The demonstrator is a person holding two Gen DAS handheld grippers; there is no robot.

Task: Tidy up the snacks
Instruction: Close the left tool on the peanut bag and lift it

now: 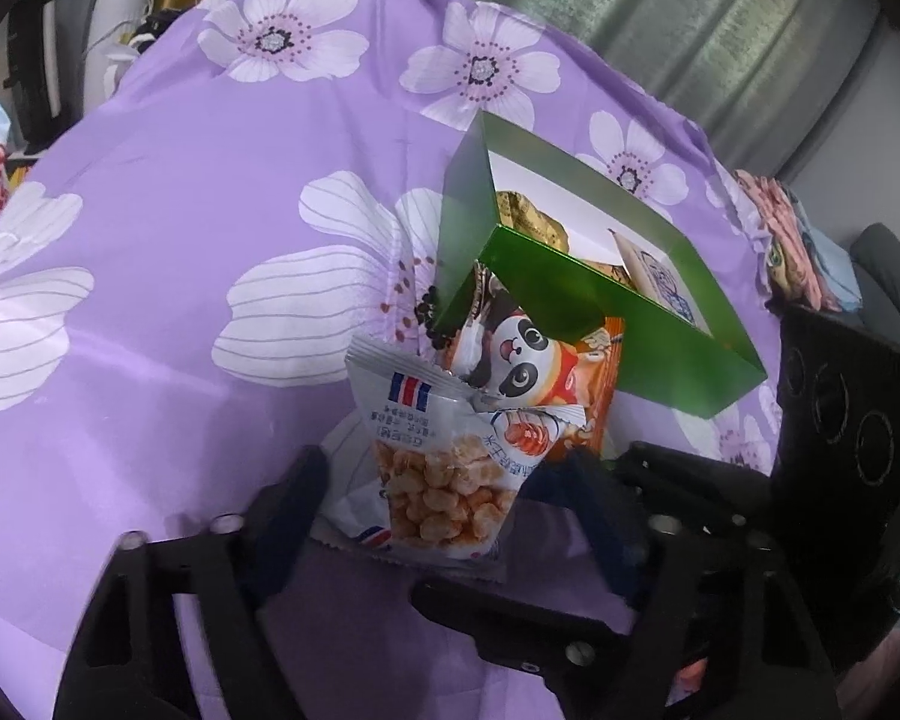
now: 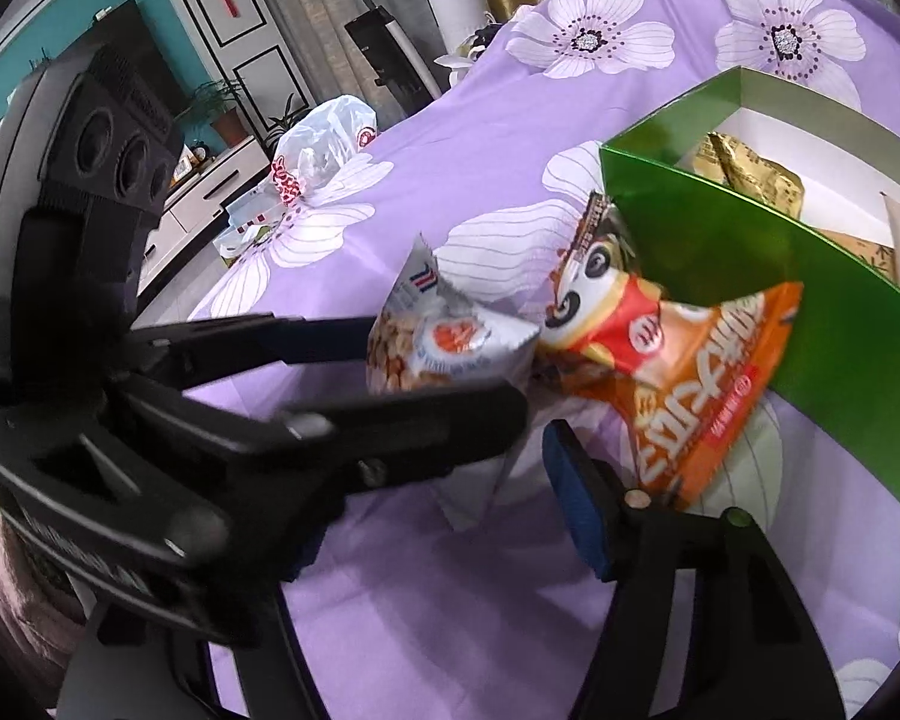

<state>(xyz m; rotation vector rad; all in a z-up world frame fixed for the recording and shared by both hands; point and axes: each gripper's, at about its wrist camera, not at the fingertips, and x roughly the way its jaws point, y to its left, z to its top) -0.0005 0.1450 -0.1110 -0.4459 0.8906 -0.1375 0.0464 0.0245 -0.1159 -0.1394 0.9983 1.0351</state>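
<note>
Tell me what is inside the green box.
Inside the green box: a gold foil packet at the back and a pale printed packet to its right, on a white floor. The near wall hides the front of the interior, so more may lie there.

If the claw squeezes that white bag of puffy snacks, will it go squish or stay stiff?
Probably squish. The white snack bag is thin, crinkled film and already creased at the top, so it should bend easily. It looks puffed with air and small puffs, so likely light. The glossy film may be slippery, and hard squeezing might crush the puffs.
</note>
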